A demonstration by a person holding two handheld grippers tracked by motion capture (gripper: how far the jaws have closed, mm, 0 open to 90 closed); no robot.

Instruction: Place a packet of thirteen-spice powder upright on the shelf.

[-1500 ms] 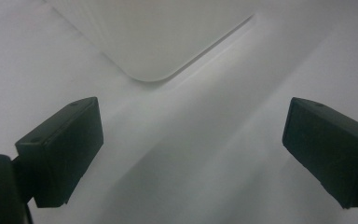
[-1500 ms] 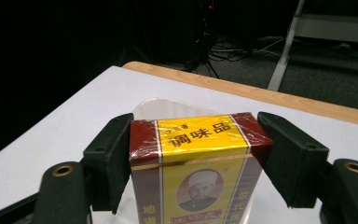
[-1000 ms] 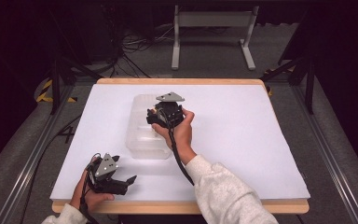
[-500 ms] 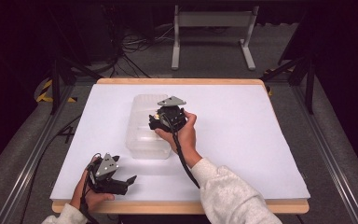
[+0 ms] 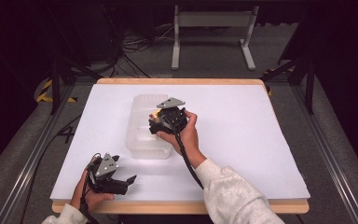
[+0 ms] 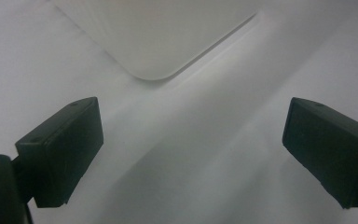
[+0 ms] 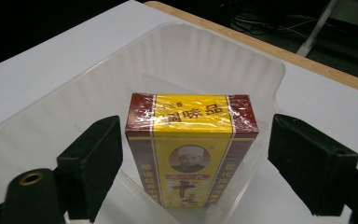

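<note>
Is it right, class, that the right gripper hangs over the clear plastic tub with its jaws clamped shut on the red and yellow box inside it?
Not quite. The right gripper does hang over the clear plastic tub, but its jaws stand open on either side of the red and yellow box without touching it. The right gripper view shows this.

The one thing bearing print is the red and yellow box [image 7: 191,149], standing in the clear plastic tub [image 7: 242,60] in the right gripper view. Its yellow top panel carries dark Chinese characters, seen upside down and not surely legible. Its front has a round portrait emblem, a column of small yellow characters on the left red band, and a large red "十" below.
</note>
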